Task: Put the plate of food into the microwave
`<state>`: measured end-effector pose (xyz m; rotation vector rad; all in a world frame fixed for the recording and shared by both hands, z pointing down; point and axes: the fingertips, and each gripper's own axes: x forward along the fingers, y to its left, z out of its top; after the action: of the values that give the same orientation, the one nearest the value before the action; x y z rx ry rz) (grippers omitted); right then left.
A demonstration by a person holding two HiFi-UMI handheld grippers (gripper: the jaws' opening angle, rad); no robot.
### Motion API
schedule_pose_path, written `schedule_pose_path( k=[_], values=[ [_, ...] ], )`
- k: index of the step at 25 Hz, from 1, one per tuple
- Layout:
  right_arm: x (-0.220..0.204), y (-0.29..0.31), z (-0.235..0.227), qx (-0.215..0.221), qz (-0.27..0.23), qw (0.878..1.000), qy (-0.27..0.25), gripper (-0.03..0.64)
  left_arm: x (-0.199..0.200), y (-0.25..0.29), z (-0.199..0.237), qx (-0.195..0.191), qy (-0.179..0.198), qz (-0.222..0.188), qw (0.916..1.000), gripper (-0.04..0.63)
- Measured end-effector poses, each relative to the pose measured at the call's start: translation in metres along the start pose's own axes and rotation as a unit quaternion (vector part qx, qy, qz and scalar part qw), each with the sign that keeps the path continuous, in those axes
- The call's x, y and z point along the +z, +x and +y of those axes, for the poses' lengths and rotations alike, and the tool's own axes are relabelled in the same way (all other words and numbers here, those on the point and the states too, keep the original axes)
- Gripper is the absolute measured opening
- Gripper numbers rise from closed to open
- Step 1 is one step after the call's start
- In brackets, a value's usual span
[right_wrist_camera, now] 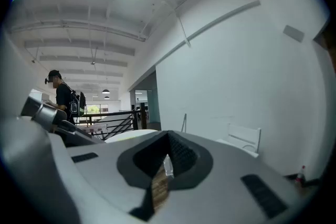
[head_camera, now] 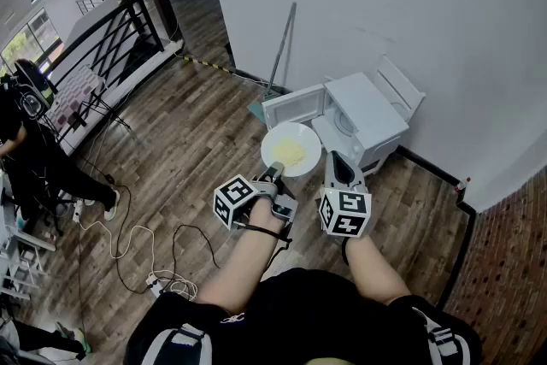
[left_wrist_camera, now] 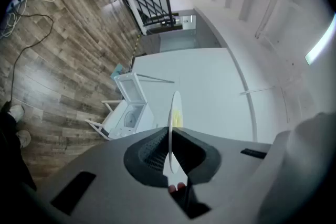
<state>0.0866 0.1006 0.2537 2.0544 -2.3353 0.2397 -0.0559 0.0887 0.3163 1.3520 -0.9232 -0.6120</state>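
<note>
A white plate (head_camera: 291, 149) with yellow food on it is held above the wooden floor, in front of a white microwave (head_camera: 366, 120) whose door (head_camera: 293, 105) stands open. My left gripper (head_camera: 274, 171) is shut on the plate's near rim. In the left gripper view the plate (left_wrist_camera: 172, 131) shows edge-on between the jaws, with the microwave (left_wrist_camera: 129, 114) beyond it. To the right of the plate, my right gripper (head_camera: 340, 164) is just in front of the microwave. Its jaws are shut with nothing between them. The plate's rim (right_wrist_camera: 126, 135) shows at the left in the right gripper view.
The microwave stands on the floor against a white wall. A mop (head_camera: 281, 50) leans on that wall, and a white rack (head_camera: 400, 86) stands behind the microwave. Cables (head_camera: 128, 237) trail over the floor at the left, near a person (head_camera: 36, 160) and a black railing (head_camera: 120, 28).
</note>
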Motion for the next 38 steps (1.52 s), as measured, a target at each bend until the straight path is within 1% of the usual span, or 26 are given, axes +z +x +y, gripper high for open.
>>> schedule_pose_path(
  k=[5, 12, 18, 22, 27, 32, 35, 38],
  values=[
    [-0.001, -0.001, 0.000, 0.000, -0.002, 1.000, 0.008, 0.006, 0.001, 0.000, 0.001, 0.000, 0.006, 0.001, 1.0000, 0.009],
    [-0.002, 0.002, 0.011, 0.000, -0.004, 1.000, 0.002, 0.006, 0.008, -0.002, 0.004, -0.001, 0.004, 0.010, 0.9999, 0.009],
    [-0.010, 0.010, 0.029, -0.002, 0.001, 1.000, 0.001, 0.006, 0.025, -0.003, 0.009, -0.008, 0.000, 0.015, 0.9999, 0.009],
    [-0.019, 0.014, 0.043, -0.010, 0.003, 1.000, 0.004, 0.006, 0.042, -0.008, 0.019, -0.003, 0.003, 0.017, 0.9998, 0.009],
    [-0.033, 0.022, 0.061, -0.014, 0.014, 1.000, 0.003, 0.008, 0.060, -0.011, 0.029, 0.000, 0.016, 0.023, 0.9996, 0.009],
    [-0.039, 0.037, 0.064, -0.013, 0.020, 1.000, 0.004, 0.006, 0.067, -0.001, 0.037, 0.011, 0.010, 0.033, 0.9994, 0.009],
    [-0.039, 0.053, 0.063, -0.014, 0.020, 1.000, 0.011, 0.006, 0.076, 0.009, 0.040, 0.019, 0.009, 0.036, 0.9991, 0.010],
    [-0.038, 0.076, 0.059, -0.011, 0.017, 1.000, 0.013, 0.006, 0.086, 0.028, 0.040, 0.019, 0.007, 0.036, 0.9992, 0.010]
  ],
)
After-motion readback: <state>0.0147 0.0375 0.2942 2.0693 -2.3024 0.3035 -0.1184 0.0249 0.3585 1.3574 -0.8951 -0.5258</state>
